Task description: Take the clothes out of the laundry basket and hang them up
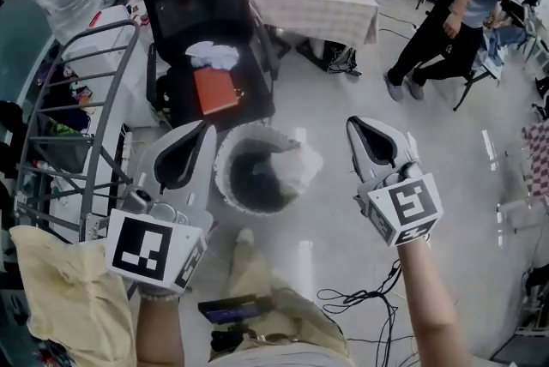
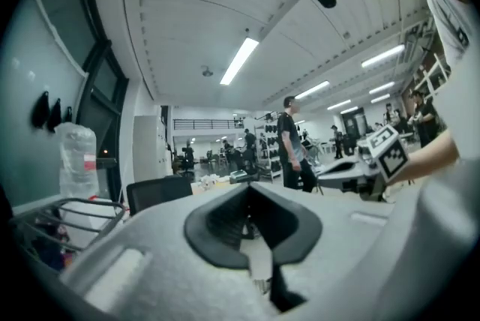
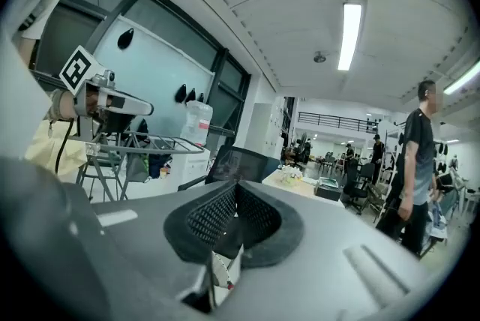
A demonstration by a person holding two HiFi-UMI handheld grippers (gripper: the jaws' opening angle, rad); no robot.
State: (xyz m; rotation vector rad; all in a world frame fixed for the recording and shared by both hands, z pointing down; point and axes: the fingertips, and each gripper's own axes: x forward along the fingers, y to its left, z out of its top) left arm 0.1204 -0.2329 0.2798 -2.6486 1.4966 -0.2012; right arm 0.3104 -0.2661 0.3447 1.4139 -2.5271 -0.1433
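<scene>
The round white laundry basket (image 1: 230, 185) stands on the floor straight below me, dark inside, with a pale garment (image 1: 298, 166) bunched against its right rim. My left gripper (image 1: 206, 132) hovers over the basket's left edge, jaws closed together and empty. My right gripper (image 1: 355, 127) is held to the right of the basket, also shut with nothing in it. A yellowish garment (image 1: 60, 297) hangs over the grey drying rack (image 1: 81, 134) at the left. In the left gripper view the left gripper (image 2: 251, 220) points level across the room; the right gripper (image 3: 232, 218) does the same in its own view.
A black office chair (image 1: 206, 22) with a red book (image 1: 214, 89) and a white cloth stands just behind the basket. Beyond it is a covered table (image 1: 309, 1). A person (image 1: 455, 9) walks at the upper right. Cables (image 1: 369, 297) lie by my feet.
</scene>
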